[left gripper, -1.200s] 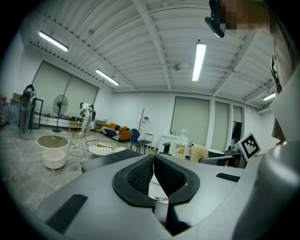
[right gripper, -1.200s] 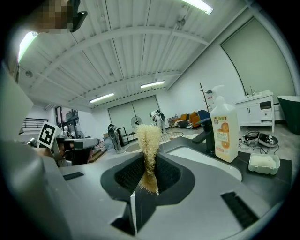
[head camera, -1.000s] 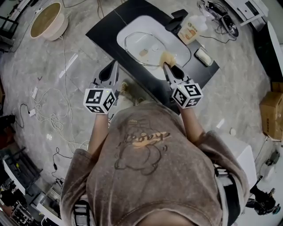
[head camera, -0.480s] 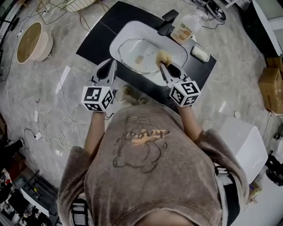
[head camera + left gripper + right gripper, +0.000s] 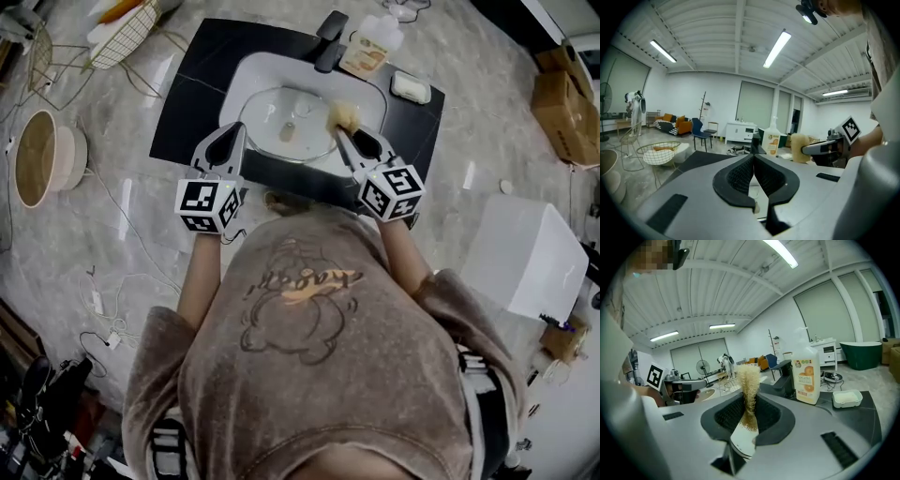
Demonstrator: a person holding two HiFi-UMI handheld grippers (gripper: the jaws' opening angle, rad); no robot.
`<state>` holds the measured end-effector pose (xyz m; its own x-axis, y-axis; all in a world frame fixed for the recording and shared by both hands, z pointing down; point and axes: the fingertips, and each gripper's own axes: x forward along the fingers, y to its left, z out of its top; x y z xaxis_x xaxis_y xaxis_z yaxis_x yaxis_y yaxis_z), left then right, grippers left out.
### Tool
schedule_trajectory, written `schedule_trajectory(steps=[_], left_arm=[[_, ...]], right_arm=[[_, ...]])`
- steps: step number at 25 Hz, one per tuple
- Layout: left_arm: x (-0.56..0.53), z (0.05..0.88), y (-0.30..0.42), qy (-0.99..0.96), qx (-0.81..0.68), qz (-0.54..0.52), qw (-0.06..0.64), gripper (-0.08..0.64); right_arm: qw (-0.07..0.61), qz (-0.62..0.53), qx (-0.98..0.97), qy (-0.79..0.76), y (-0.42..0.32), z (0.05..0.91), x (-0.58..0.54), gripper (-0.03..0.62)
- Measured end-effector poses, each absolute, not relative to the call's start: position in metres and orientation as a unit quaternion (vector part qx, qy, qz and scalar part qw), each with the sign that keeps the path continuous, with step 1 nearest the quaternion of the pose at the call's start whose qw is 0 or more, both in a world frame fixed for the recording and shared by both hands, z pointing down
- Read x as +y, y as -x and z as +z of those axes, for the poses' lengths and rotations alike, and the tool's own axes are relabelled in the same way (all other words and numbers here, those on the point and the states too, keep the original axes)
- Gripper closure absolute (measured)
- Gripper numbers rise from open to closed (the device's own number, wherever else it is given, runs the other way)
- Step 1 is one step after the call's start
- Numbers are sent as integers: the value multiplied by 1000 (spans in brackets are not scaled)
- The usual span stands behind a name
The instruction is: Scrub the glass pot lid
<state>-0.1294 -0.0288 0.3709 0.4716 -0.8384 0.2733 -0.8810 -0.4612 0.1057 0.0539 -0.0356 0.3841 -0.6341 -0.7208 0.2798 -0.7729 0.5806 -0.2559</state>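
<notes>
Lid: the glass pot lid (image 5: 279,120) lies flat inside the white sink (image 5: 251,67), which is set into a black desk (image 5: 186,86); a small knob shows at the lid's middle.
Right gripper: the right gripper (image 5: 346,132) has its jaws clamped on a pale, fibrous scrubber (image 5: 344,116) — in the right gripper view the fibres stand up out of the pads, pinched flat between them.
Scrubber place: over the sink at the lid's right rim; whether it touches the glass cannot be told.
Left gripper: the left gripper (image 5: 233,132) has its jaws pressed together with nothing between them, as the left gripper view shows; its tips sit at the sink's left edge, just beside the lid's rim.
Between the two: the lid lies between the grippers, both of which point away from the person toward the faucet (image 5: 329,39).
Back of desk: an orange-labelled soap bottle (image 5: 364,54) stands just right of the faucet — a white soap dish (image 5: 411,87) lies further right, apart from it.
Floor: grey marbled floor with loose cables; a round tan basin (image 5: 42,159) at the left, a wire basket (image 5: 122,33) at upper left, a white box (image 5: 530,258) at the right.
</notes>
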Motion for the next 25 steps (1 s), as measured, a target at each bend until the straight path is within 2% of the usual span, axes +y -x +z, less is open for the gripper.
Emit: schedule_trajectory(steps=[7, 11, 13, 16, 25], left_arm=[[-43, 378, 123, -872, -464, 83, 134, 539], [-51, 386, 122, -876, -449, 94, 149, 465], [-57, 394, 124, -874, -447, 109, 154, 403], [-67, 415, 126, -869, -445, 141, 165, 361], [-94, 518, 135, -831, -427, 272, 232, 356]], right_arm=[[66, 188, -877, -436, -50, 388, -39, 532], [70, 190, -878, -434, -48, 393, -46, 532], [65, 189, -880, -431, -46, 391, -52, 532], [66, 185, -885, -423, -43, 392, -57, 532], [68, 195, -884, -419, -53, 400, -70, 531]])
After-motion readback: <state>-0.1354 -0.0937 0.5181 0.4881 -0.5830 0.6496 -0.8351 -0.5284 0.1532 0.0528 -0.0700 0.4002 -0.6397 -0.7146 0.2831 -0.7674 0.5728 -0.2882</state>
